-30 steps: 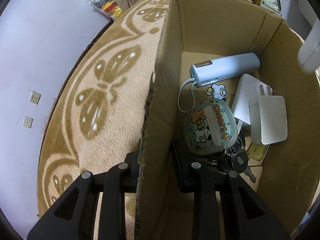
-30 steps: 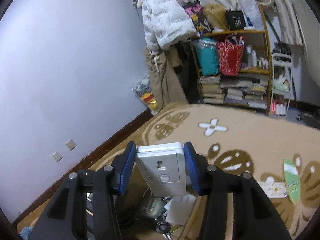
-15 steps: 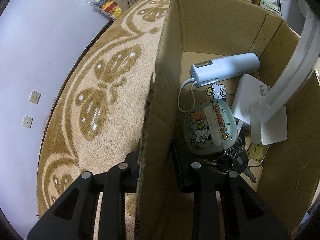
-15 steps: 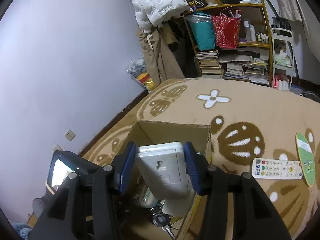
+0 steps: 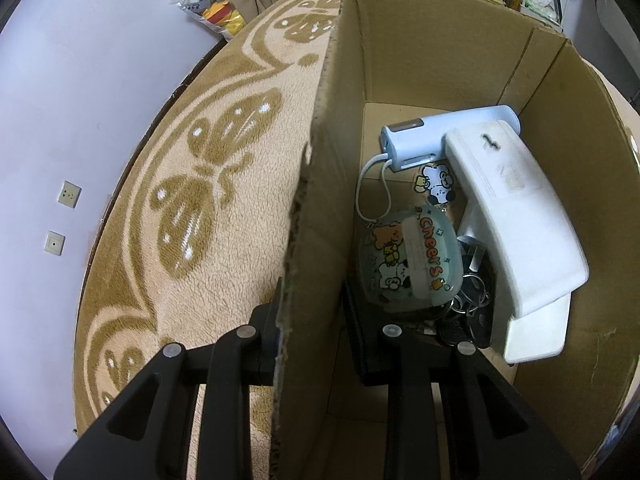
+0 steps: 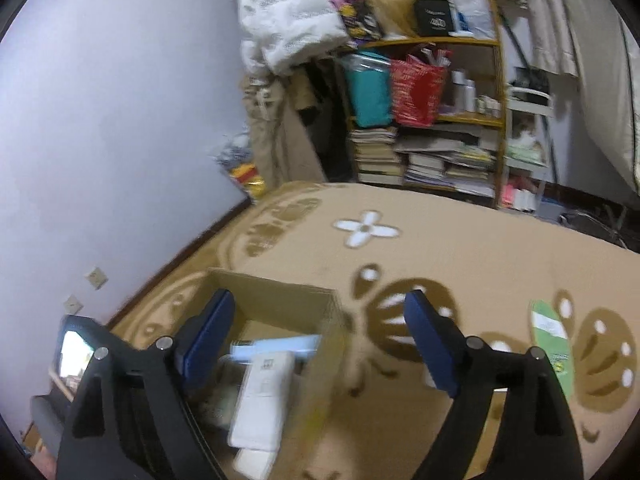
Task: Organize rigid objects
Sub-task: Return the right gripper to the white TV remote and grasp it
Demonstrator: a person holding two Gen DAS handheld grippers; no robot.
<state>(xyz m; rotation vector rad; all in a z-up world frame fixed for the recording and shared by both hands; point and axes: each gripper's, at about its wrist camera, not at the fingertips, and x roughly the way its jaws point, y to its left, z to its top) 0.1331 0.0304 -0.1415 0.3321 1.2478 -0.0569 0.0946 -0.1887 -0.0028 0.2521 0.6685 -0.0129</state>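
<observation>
The left tool point(image 5: 310, 320) pinches the brown cardboard box point(image 5: 320, 184) wall. The right tool point(image 6: 316, 344) is opening, empty, above the white flat plastic device point(image 6: 262, 396) lying inside the box.

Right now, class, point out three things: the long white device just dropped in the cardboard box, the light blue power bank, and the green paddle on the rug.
long white device point(image 5: 516, 216), left wrist view, its broad back face.
light blue power bank point(image 5: 436, 136), left wrist view, mid-body.
green paddle point(image 6: 554, 344), right wrist view, its flat face.
</observation>
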